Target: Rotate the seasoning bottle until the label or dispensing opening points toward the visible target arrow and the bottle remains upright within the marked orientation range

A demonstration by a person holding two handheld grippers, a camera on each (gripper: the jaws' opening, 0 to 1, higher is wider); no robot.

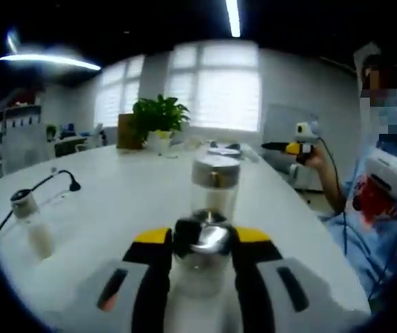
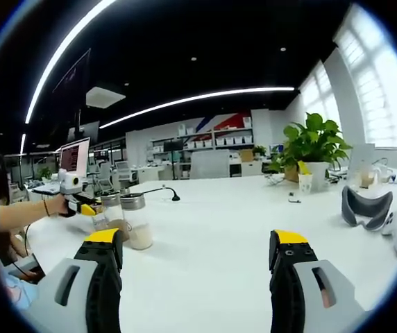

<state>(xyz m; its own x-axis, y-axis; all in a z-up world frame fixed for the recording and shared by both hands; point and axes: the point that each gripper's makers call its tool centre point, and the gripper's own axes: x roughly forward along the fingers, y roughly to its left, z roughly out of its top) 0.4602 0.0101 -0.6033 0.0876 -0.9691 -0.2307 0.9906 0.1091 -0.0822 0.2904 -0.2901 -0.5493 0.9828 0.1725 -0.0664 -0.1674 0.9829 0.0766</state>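
Spreading across both views, the long white table (image 2: 212, 229) carries a leafy green potted plant (image 1: 158, 119) at its far end, and on it we see two clear seasoning bottles with metal caps standing upright. Our left gripper (image 1: 202, 257) is closed around the nearer bottle (image 1: 200, 267), the taller bottle (image 1: 214, 186) just behind. Our right gripper (image 2: 197, 258) hangs wide open, holding nothing

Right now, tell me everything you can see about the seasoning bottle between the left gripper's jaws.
The seasoning bottle is clear, with a shiny metal cap and white powder inside. It stands upright on the white table, held by the left gripper, a black jaw pressing each side. A taller similar bottle stands just behind it. No label is discernible.
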